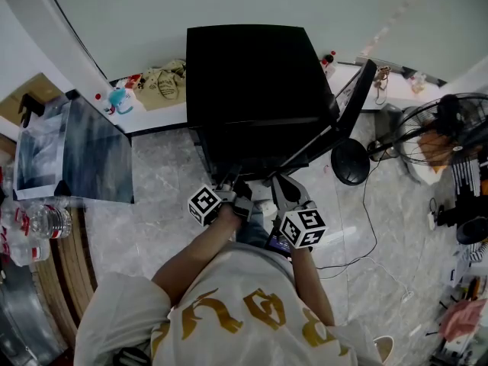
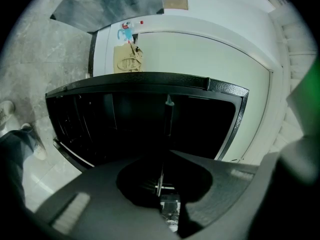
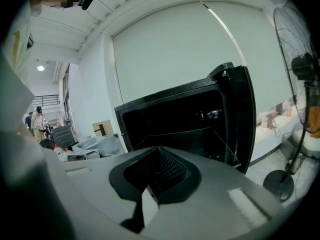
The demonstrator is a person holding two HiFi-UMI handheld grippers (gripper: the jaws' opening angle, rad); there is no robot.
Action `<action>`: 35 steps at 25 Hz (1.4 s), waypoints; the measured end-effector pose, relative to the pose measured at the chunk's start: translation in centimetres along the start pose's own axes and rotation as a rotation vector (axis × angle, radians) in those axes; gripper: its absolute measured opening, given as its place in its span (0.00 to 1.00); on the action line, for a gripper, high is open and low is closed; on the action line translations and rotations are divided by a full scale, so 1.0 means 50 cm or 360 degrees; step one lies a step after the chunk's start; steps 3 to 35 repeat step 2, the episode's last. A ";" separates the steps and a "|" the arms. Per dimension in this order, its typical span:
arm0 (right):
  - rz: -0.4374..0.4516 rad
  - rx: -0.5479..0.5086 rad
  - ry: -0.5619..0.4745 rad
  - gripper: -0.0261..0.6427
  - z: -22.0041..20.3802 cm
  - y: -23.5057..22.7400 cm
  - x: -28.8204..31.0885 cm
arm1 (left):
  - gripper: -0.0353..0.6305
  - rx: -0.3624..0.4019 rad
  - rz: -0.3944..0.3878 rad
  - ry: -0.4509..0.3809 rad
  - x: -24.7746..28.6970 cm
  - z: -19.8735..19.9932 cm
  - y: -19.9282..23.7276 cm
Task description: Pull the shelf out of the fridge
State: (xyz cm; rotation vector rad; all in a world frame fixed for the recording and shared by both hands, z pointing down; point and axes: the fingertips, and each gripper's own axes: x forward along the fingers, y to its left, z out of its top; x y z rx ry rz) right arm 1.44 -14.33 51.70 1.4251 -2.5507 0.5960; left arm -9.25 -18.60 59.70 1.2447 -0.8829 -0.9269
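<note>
No readable text, gold shirt print [image 1: 229, 311] illegible

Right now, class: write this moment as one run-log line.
fridge door open | left tool shut on shelf edge | right tool shut, empty, before fridge | shelf not yet out

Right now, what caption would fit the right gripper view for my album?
Tongs pinch the glass shelf's front edge at the open black fridge, fan standing nearby.

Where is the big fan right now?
The fan stands on the floor at the head view's right side, just beyond the open door of the black fridge.
</note>
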 end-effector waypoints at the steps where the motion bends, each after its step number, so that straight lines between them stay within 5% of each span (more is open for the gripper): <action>1: 0.0001 0.0000 0.0000 0.07 0.000 0.000 0.001 | 0.09 0.0000 -0.0001 0.0003 0.000 -0.001 0.000; 35: 0.0002 0.0000 0.0001 0.07 -0.001 0.000 0.001 | 0.09 -0.0001 -0.0003 0.0006 0.000 -0.002 0.000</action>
